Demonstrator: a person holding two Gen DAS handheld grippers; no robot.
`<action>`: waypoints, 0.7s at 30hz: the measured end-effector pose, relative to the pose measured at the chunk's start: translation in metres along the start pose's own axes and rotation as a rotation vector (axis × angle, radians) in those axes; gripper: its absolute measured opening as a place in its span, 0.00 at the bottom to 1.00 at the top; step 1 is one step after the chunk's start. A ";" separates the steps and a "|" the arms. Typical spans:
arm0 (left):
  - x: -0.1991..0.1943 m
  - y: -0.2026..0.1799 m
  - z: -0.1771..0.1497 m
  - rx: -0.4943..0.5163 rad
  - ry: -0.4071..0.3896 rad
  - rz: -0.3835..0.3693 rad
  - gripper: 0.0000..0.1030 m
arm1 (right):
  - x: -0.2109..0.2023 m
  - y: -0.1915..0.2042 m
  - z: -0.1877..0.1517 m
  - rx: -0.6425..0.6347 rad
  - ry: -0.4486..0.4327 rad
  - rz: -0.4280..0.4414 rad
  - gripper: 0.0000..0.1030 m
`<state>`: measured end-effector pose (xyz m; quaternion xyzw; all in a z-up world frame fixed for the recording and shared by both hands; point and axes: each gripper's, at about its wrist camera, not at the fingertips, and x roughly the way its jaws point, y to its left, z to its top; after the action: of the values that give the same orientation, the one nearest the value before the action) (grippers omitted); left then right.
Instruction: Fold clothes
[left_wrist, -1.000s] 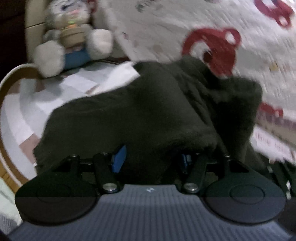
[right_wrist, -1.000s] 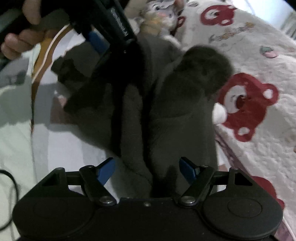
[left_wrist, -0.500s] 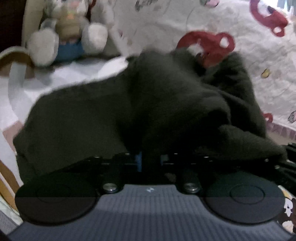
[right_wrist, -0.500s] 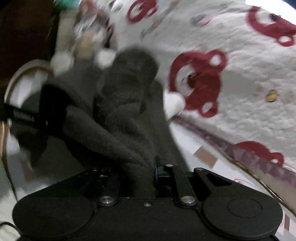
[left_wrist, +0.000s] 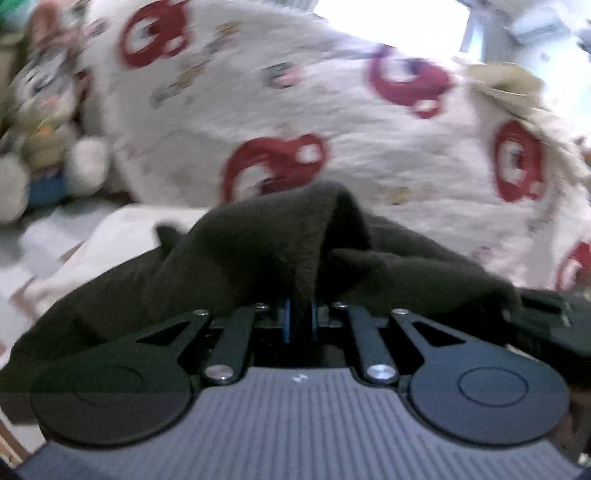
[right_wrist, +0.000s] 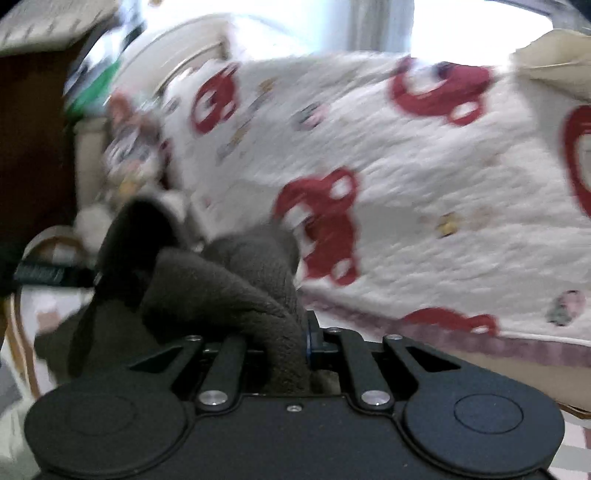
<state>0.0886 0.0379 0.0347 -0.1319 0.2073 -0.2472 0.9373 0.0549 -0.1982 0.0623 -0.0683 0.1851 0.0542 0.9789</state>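
A dark grey fleecy garment (left_wrist: 236, 258) hangs bunched in front of both cameras; it also shows in the right wrist view (right_wrist: 221, 288). My left gripper (left_wrist: 300, 321) is shut on a fold of it, the blue pads pinching the cloth. My right gripper (right_wrist: 291, 339) is shut on another thick fold; only its right blue pad shows. The left gripper's black body (right_wrist: 40, 275) shows at the left of the right wrist view. Both views are blurred by motion.
A white quilt with red bear prints (left_wrist: 295, 122) fills the background, also in the right wrist view (right_wrist: 406, 192). A stuffed toy (left_wrist: 44, 140) sits at the far left. A pale patterned sheet (left_wrist: 92, 240) lies under the garment. Dark wooden furniture (right_wrist: 33, 147) stands left.
Both grippers closed on the garment and lifted it off the bed; the cameras tilted up, so more of the quilt and window light shows.
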 end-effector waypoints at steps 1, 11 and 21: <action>-0.007 -0.017 0.005 0.004 -0.018 -0.057 0.08 | -0.013 -0.010 0.007 0.013 -0.027 -0.019 0.10; 0.054 -0.102 -0.038 -0.191 0.369 -0.374 0.11 | -0.072 -0.096 0.010 -0.131 0.105 -0.264 0.12; 0.068 -0.016 -0.063 -0.276 0.426 -0.070 0.21 | -0.029 -0.157 -0.046 0.049 0.476 -0.314 0.35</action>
<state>0.1076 -0.0195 -0.0369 -0.2106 0.4274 -0.2711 0.8363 0.0323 -0.3620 0.0486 -0.0830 0.3983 -0.1204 0.9055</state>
